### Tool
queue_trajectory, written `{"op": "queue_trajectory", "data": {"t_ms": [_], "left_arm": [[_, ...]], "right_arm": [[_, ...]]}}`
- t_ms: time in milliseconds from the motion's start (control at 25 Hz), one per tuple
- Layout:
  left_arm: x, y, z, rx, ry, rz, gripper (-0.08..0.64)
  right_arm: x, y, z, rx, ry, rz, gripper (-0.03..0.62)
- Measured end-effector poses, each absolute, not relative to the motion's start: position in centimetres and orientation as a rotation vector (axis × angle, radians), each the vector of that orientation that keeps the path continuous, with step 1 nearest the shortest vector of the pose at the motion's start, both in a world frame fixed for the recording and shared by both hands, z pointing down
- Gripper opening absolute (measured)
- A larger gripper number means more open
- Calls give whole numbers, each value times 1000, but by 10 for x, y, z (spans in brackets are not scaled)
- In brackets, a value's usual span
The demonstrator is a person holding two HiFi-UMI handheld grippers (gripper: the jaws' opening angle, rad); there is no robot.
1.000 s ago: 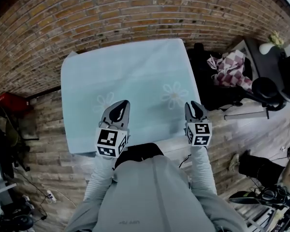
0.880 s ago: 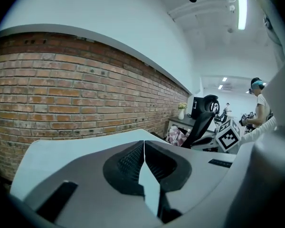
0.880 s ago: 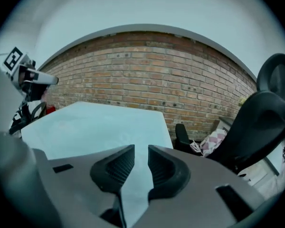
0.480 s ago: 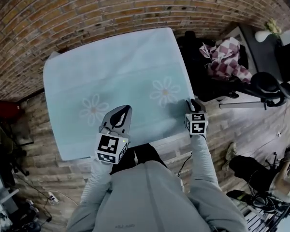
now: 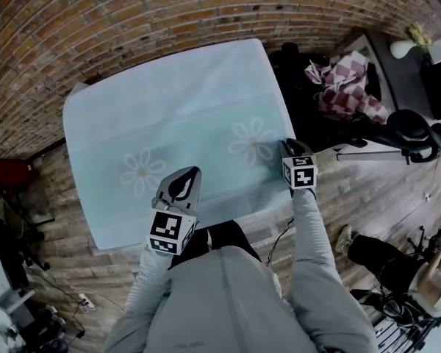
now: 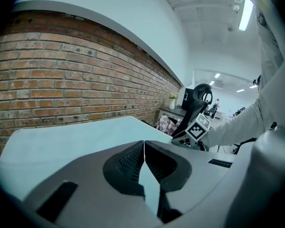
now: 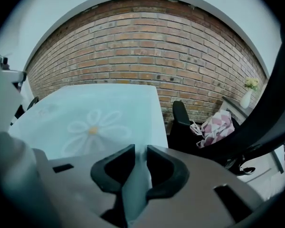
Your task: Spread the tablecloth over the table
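Though near brick wall (image 5: 206, 6), daisy-print tablecloth (image 5: 176, 109) above wooden floor (image 5: 70, 197).

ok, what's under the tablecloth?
Nothing of it shows. The tablecloth covers the whole top, so the table beneath is hidden. Only the wood floor is visible around the cloth's edges.

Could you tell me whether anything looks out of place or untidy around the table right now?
Nothing looks spilled or damaged. The tablecloth lies flat, except at its near right edge, which is bunched between the jaws of the right tool. Beside it, a pink checked cloth lies crumpled on a black chair.
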State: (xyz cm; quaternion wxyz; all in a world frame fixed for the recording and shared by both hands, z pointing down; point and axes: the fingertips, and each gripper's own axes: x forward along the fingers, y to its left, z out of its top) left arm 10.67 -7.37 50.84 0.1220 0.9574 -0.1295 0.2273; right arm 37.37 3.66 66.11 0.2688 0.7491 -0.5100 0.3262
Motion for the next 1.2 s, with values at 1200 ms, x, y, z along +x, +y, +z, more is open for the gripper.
{"op": "queue_trajectory", "data": {"t_ms": [1200], "left_arm": [[125,-67,521,2805,-363,751,25]], "right_arm": [[461,90,680,2088,-1125,918,21]]}}
